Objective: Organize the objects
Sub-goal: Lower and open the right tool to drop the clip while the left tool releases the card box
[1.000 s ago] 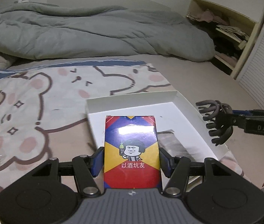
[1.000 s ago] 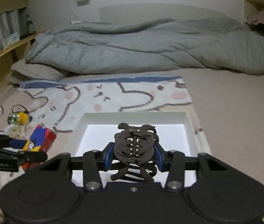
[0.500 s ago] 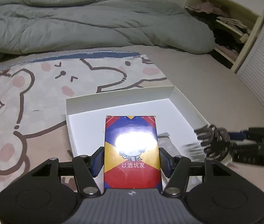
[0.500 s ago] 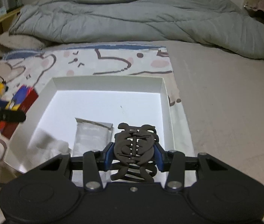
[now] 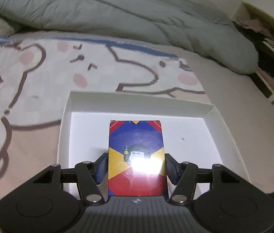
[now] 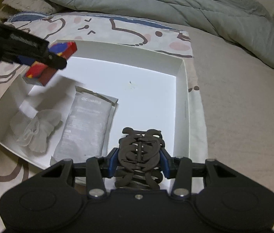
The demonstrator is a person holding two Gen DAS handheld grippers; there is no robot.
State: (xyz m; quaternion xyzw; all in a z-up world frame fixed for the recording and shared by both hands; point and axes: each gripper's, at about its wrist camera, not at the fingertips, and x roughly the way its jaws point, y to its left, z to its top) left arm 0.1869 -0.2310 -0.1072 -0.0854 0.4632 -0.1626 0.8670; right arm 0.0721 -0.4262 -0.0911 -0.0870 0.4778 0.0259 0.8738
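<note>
White cardboard tray point(image 6: 181, 89) on the bed now fills both my views where a second ago it lay ahead and below, so both my loads have come over it and setting them down is, I judge, the next step. My left fingers point(image 5: 136, 168) pinch the red, blue and yellow card box point(image 5: 136, 155) above the tray's left side, tilted steeply down. My right fingers point(image 6: 139, 160) clamp the dark hair claw clip point(image 6: 139, 151) over its near right corner, beside the grey foil pouch point(image 6: 87, 128) and crumpled white tissue point(image 6: 37, 131) lying inside.
</note>
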